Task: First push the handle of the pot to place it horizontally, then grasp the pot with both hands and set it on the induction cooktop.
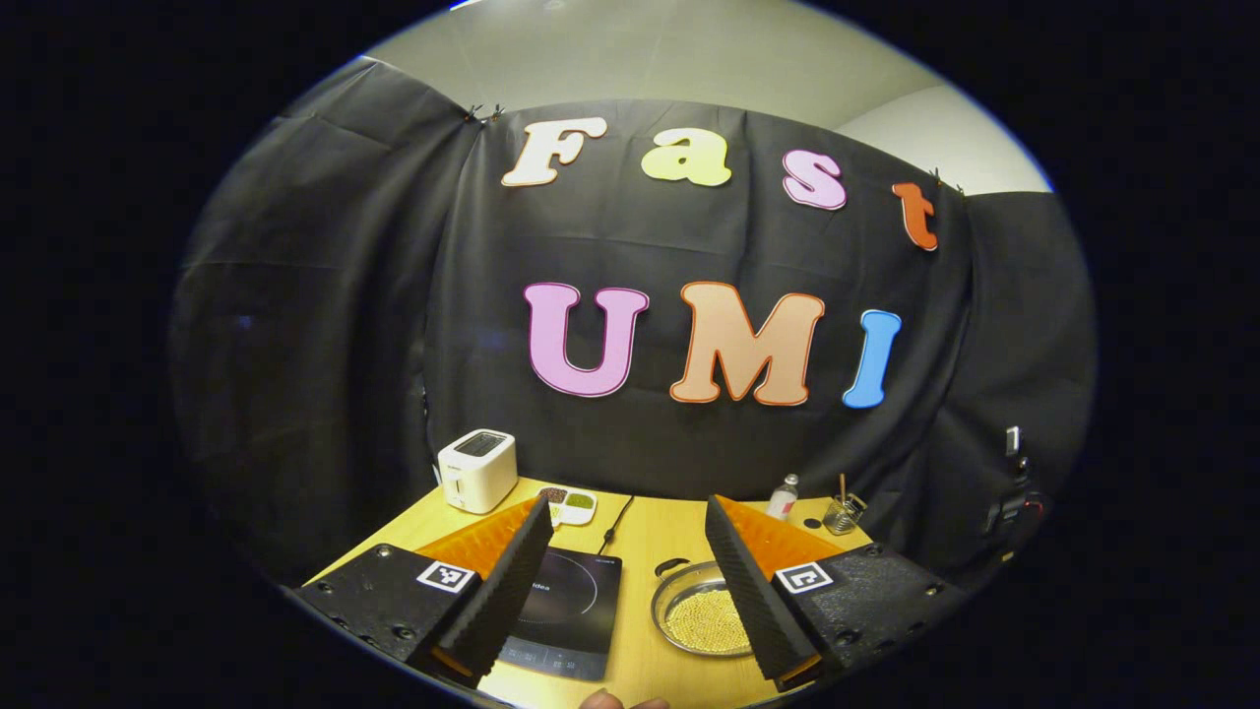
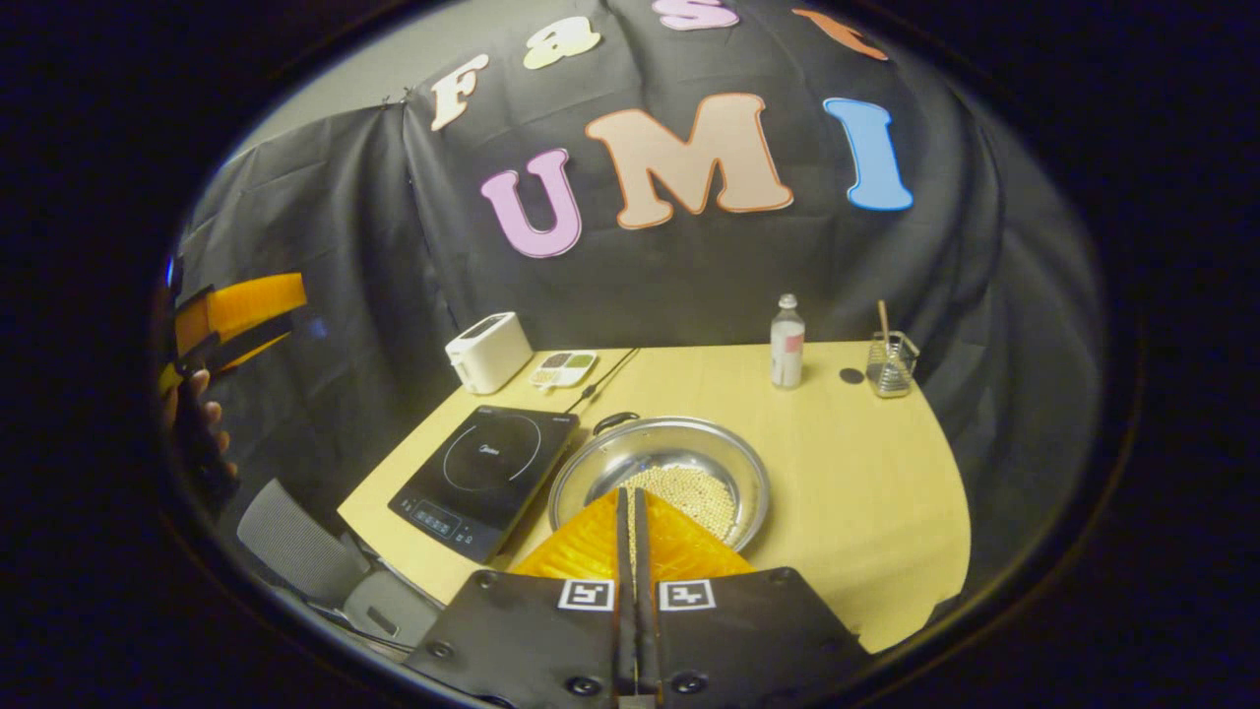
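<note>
Right gripper closed with nothing between the fingers, hanging above the near rim of the pot, probably set for a push rather than a grasp. Handle on the far-left rim, well beyond the tips. Left gripper wide open, high and back, likely waiting for the two-handed lift. Pot on table, just right of induction cooktop, not on it. Filled with small pale beads.
</note>
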